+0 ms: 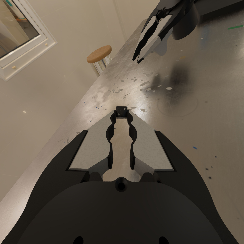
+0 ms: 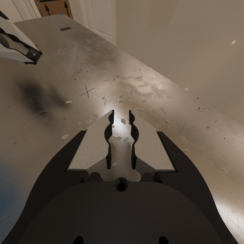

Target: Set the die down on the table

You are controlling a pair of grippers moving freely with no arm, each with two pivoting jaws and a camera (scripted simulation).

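Note:
A small black die [image 1: 121, 112] with white pips sits between the fingertips of my left gripper [image 1: 121, 113], which is shut on it and holds it above the scratched metal table [image 1: 171, 132]. The die also shows in the right wrist view [image 2: 33, 54], held at the left gripper's tips [image 2: 34, 56] well above the table [image 2: 92, 66]. My right gripper [image 2: 121, 111] is open and empty over the table, its fingers a small gap apart. It also shows in the left wrist view [image 1: 137, 60] at the upper right, pointing down at the table.
A jar with a round wooden lid [image 1: 99, 54] stands beyond the table's far edge. A white-framed window [image 1: 23, 39] is on the wall. A cardboard box [image 2: 55, 7] stands past the table's far end. The table edge runs diagonally, with tiled floor [image 2: 184, 46] beyond it.

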